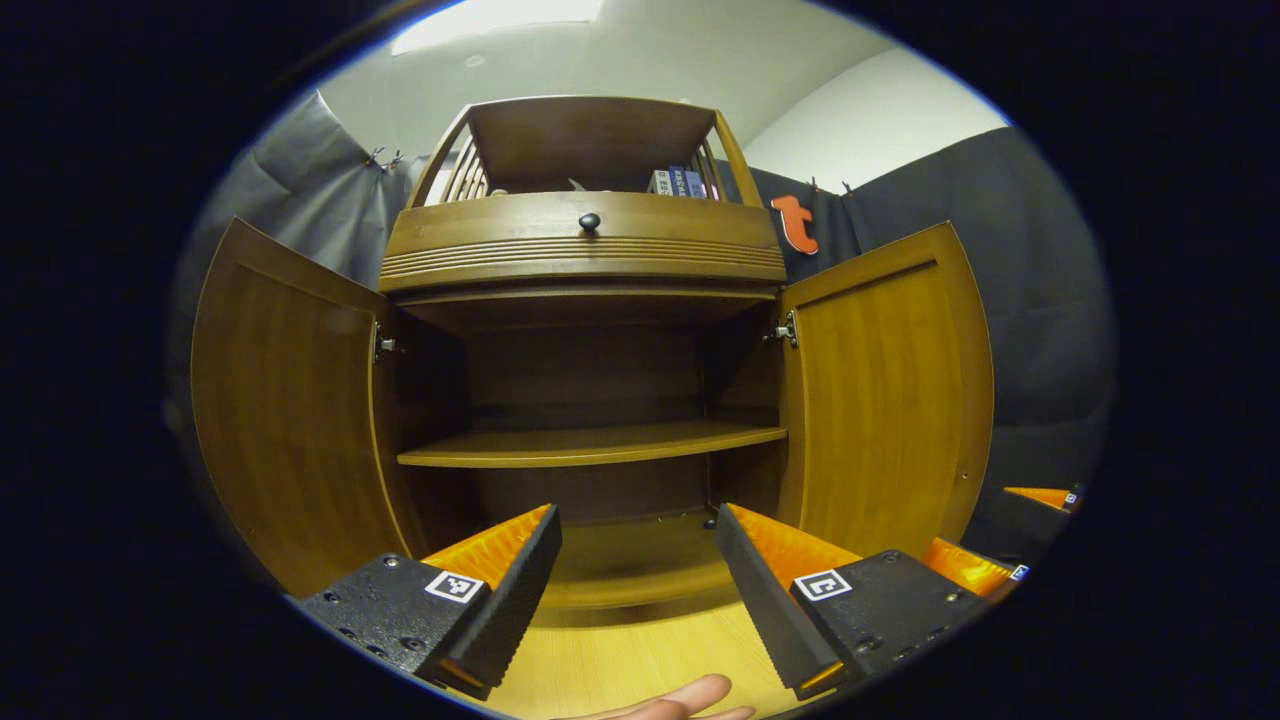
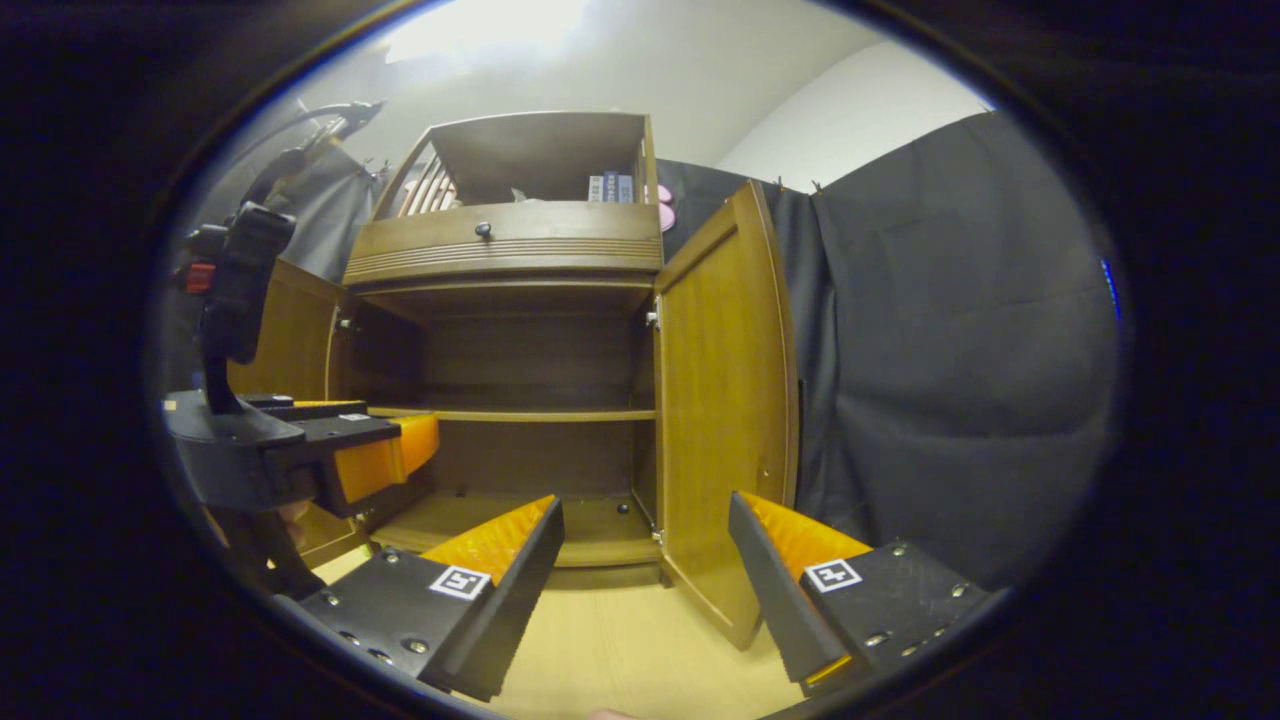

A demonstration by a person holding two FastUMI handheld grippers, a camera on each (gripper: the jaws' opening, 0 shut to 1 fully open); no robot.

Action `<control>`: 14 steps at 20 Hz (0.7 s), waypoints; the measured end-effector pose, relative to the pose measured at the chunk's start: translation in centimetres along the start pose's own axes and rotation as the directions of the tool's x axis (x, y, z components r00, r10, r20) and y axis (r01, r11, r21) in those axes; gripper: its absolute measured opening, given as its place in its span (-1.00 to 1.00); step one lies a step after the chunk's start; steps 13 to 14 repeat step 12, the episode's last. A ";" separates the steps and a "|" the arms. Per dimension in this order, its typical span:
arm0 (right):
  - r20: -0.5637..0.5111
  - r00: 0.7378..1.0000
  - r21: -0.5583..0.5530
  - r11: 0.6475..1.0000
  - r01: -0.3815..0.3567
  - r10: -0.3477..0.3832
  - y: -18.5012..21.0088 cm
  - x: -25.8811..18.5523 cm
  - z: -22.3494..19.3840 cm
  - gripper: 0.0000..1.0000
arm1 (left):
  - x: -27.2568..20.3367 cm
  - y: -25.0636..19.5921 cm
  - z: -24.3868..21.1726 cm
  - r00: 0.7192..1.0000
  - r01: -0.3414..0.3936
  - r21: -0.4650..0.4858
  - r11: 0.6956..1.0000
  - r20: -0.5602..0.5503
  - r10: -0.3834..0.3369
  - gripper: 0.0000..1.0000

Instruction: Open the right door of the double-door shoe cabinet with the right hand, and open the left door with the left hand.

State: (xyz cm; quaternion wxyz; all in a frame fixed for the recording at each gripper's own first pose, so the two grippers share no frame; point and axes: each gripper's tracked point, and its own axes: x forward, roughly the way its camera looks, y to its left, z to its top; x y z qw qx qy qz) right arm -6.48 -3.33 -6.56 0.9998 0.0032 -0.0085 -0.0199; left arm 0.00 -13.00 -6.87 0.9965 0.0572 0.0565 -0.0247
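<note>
The brown wooden shoe cabinet stands in front with both doors swung wide. Its left door and right door hang outward, showing a bare inner shelf. My left gripper is open, a little back from the cabinet's mouth, holding nothing. In the right gripper view the right door stands edge-on just ahead, and my right gripper is open and empty in front of its lower corner. The left gripper shows at the left there, near the left door.
A drawer with a dark knob sits above the doors, and an open top shelf holds a few books. Dark curtains hang to the right. Light wooden floor lies below. A fingertip shows at the bottom edge.
</note>
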 end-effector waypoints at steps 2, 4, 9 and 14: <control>0.011 1.000 0.009 1.000 -0.001 0.000 -0.1 -0.2 0.3 0.97 | -0.2 0.3 0.2 1.000 -0.010 -0.005 1.000 0.002 0.010 0.94; 0.020 1.000 0.018 1.000 -0.005 0.005 -0.1 -0.4 0.6 0.97 | -0.3 0.8 0.3 1.000 -0.018 -0.010 1.000 0.003 0.018 0.94; 0.039 0.999 0.033 0.999 -0.027 0.026 0.5 -0.6 1.0 0.97 | -0.8 1.0 0.9 1.000 -0.017 -0.007 1.000 0.015 0.017 0.94; 0.039 0.999 0.025 0.999 -0.038 0.037 1.1 -0.4 0.9 0.97 | -1.2 1.0 1.3 1.000 -0.009 -0.013 1.000 0.027 0.010 0.94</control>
